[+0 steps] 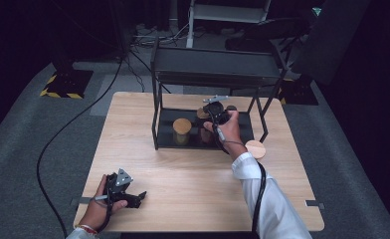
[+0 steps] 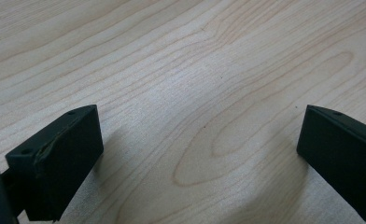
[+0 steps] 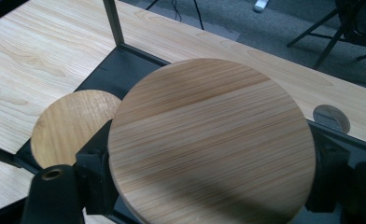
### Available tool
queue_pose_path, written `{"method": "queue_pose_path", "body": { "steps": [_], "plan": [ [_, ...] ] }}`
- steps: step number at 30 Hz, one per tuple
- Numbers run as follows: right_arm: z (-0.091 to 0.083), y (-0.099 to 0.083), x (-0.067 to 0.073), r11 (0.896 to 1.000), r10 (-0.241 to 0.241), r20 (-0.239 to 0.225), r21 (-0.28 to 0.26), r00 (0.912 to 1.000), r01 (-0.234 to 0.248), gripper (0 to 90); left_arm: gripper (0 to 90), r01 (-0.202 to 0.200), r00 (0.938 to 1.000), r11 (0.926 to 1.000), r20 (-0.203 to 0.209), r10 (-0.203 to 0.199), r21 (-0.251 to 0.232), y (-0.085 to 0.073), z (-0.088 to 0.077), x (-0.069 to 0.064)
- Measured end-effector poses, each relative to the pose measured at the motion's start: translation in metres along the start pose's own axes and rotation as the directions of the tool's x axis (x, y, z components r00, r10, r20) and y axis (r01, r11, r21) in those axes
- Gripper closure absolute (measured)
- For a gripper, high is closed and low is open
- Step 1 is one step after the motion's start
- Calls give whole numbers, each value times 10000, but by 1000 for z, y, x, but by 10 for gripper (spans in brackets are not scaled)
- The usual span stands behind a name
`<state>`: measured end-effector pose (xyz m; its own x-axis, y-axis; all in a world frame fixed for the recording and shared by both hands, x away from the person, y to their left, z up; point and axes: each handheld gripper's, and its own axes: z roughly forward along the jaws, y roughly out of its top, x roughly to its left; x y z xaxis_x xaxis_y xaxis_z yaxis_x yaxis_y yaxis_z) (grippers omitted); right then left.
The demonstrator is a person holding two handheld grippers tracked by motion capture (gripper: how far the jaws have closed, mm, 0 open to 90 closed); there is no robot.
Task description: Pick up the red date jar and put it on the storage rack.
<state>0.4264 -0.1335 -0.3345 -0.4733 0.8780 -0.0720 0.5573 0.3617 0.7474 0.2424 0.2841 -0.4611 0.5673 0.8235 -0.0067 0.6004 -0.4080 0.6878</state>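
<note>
My right gripper [image 1: 214, 115] reaches into the lower tier of a black shelf rack [image 1: 215, 67]. In the right gripper view its jaws sit against both sides of a round wooden lid [image 3: 209, 144], and the right gripper [image 3: 211, 179] is shut on it. What is under that lid is hidden. To its left a jar with a wooden lid [image 1: 182, 130] stands on the lower shelf, its lid [image 3: 71, 128] seen from above. My left gripper [image 1: 128, 195] rests open on the table near the front left corner, with bare wood between its jaws [image 2: 200, 154].
A loose wooden disc [image 1: 255, 149] lies on the wooden table [image 1: 193, 184] just right of the rack's front. The rack's thin black posts [image 3: 113, 23] and top shelf enclose the right gripper. Grey carpet and cables surround the table.
</note>
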Motion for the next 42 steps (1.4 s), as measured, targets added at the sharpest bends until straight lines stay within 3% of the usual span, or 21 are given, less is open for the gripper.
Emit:
{"method": "queue_pose_path", "body": {
  "steps": [21,27,30,42],
  "plan": [
    [2,-6,-12,9977,671,-77,-85,9977,-672,235,0,-17,10000,10000,18,17,-2,0,0,0],
    [3,-6,-8,9986,519,94,-70,9986,-519,219,0,-21,10000,10000,17,21,1,0,0,0],
    [3,-7,-2,9994,327,400,-75,9987,-324,174,0,-22,10000,10000,18,22,0,0,0,0],
    [5,-9,2,9991,413,434,21,9982,-414,83,0,-25,10000,10000,18,25,2,0,0,0]
  ]
}}
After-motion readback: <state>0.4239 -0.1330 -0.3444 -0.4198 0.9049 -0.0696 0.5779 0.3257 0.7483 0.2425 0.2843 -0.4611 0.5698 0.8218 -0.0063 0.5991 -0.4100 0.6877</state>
